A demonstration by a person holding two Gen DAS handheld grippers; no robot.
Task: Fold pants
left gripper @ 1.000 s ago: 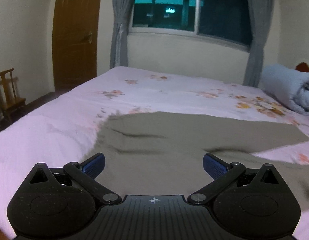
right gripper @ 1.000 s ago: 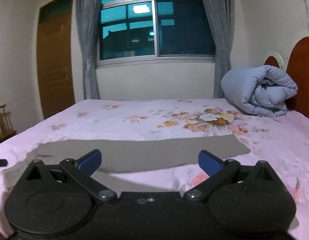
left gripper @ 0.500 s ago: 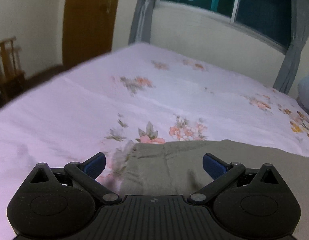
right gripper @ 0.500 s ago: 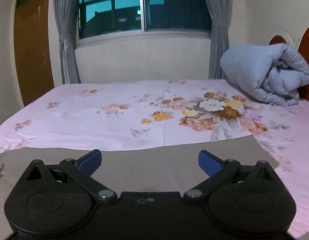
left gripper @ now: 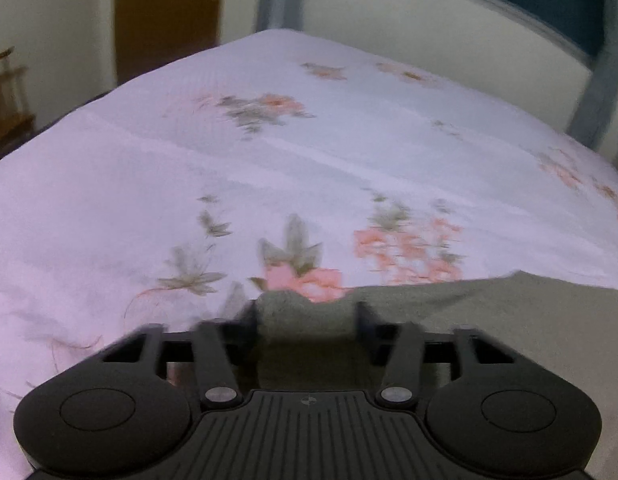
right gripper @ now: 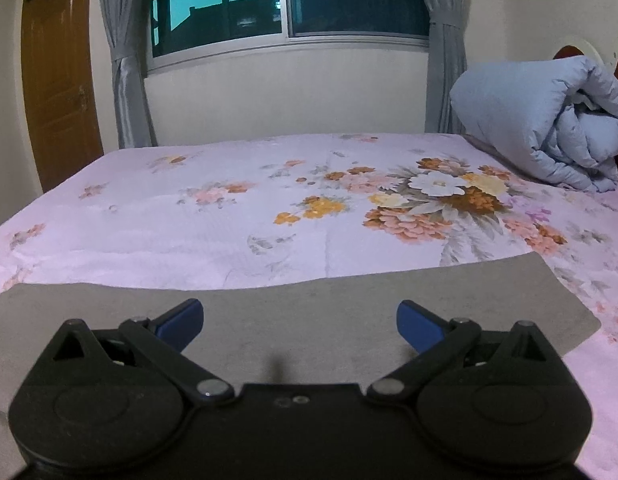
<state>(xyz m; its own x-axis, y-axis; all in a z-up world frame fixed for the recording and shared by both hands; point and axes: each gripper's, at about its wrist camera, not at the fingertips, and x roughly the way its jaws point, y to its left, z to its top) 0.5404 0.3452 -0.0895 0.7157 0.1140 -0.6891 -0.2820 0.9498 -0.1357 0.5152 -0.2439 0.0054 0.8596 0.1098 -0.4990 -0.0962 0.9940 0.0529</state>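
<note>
Bed with a pink floral sheet; behind it a dark window, grey curtains, brown door to its left.

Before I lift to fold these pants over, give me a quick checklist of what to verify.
1. Left hand-held gripper jaws have just been closing around a bunched edge of the grey-green fabric pants: grip cannot tell, blurred.
2. Right hand-held gripper gripping the pants: not ok, jaws wide open above the flat cloth.
3. Pink floral bedsheet beyond the pants free: ok.
4. Rolled blue quilt apart from the pants: ok.
</note>
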